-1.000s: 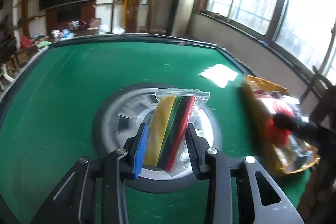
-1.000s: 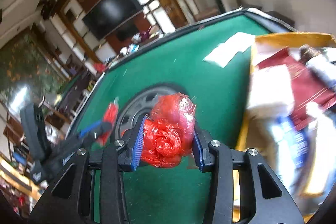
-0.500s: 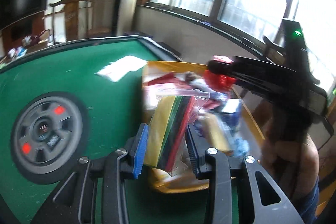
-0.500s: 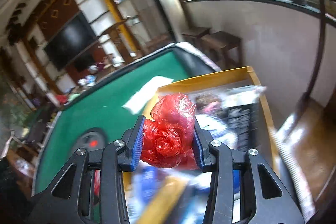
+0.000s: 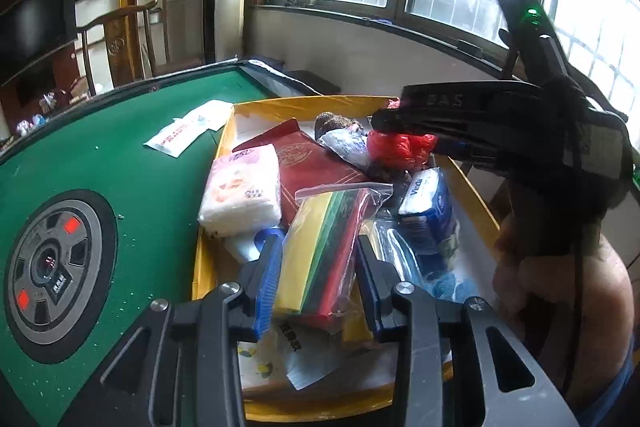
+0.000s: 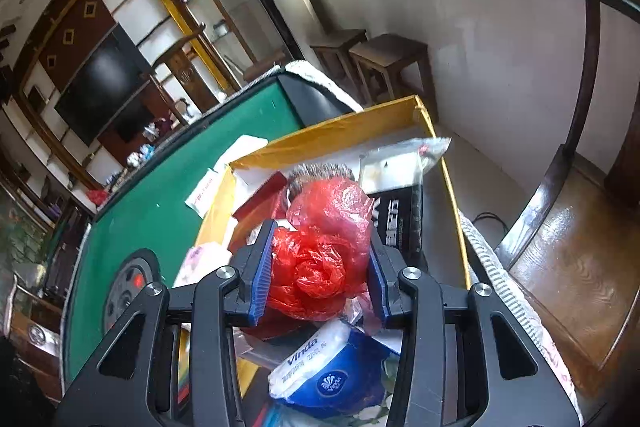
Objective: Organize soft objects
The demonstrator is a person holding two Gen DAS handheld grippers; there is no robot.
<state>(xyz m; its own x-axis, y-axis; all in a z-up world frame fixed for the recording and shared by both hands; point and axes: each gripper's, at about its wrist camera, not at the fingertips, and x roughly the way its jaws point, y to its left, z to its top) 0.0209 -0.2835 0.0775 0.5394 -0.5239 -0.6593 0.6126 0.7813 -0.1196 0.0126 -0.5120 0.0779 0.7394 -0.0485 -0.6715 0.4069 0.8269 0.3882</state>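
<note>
Left gripper [image 5: 316, 283]: clamped on a clear zip bag of coloured sponges [image 5: 326, 247], yellow, green, dark and red layers upright between the blue pads, bag mouth at the far end. Directly beneath and ahead: yellow box [image 5: 208, 227], heaped. Ahead-left of the fingers: pink tissue pack [image 5: 242, 193]; straight ahead: red booklet [image 5: 310, 163]; ahead-right: blue Vinda tissue pack [image 5: 430, 211]. Far left: green table [image 5: 120, 155] with round grey centre panel [image 5: 52, 271]; white packet [image 5: 190, 131] just beyond the box's near-left corner.

Right gripper [image 6: 320, 275]: closed on a crumpled red plastic bag [image 6: 324, 251], pads pressed to both sides, jaws easing apart slightly. Held above the same yellow box [image 6: 332, 135]. Below the fingers: blue Vinda tissue pack [image 6: 332, 367]. Beyond the bag: furry brown item [image 6: 320, 173], partly hidden; ahead-right: clear flat pouch [image 6: 394, 167] on a black package [image 6: 396, 223]. Seen from the left view: right gripper [image 5: 400, 135] ahead-right, over the box's far end, held by a hand [image 5: 560, 275].
</note>
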